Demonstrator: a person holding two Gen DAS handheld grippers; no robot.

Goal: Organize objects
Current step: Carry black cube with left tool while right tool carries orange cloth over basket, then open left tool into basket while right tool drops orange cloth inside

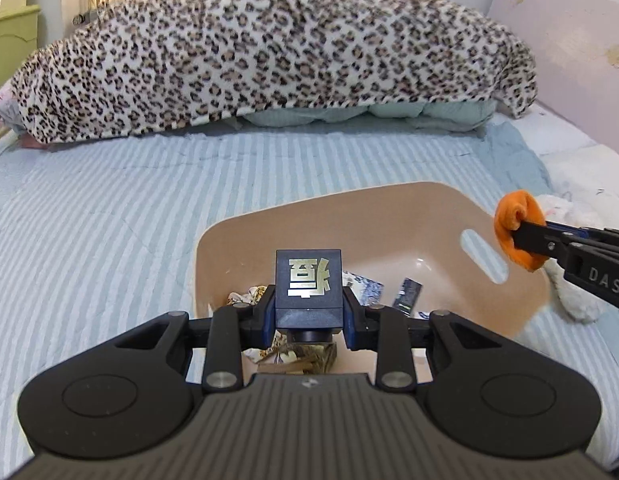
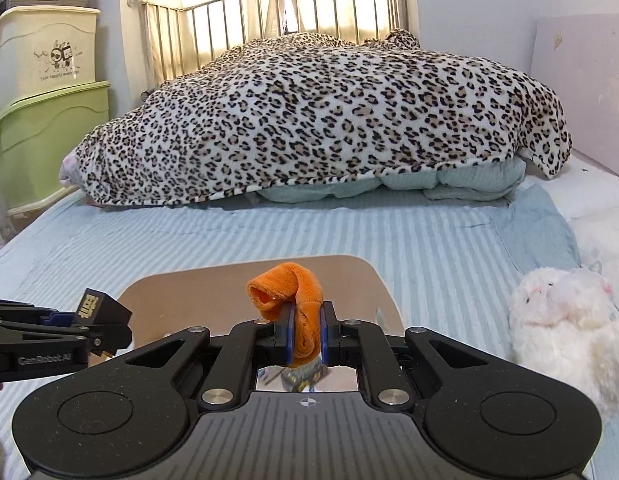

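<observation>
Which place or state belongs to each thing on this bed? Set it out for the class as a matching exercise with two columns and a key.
Things:
1. dark blue box with a gold character
2. rolled orange plush cloth
3. fluffy white plush toy
4. leopard-print fleece blanket

Places or states:
A. lying on the striped sheet beside the beige plastic basin
B. clamped in the right tongs
C. draped over the heap of bedding at the far end
D. clamped in the left tongs above the basin

Pairs: 1-D, 2-B, 3-A, 4-C
</observation>
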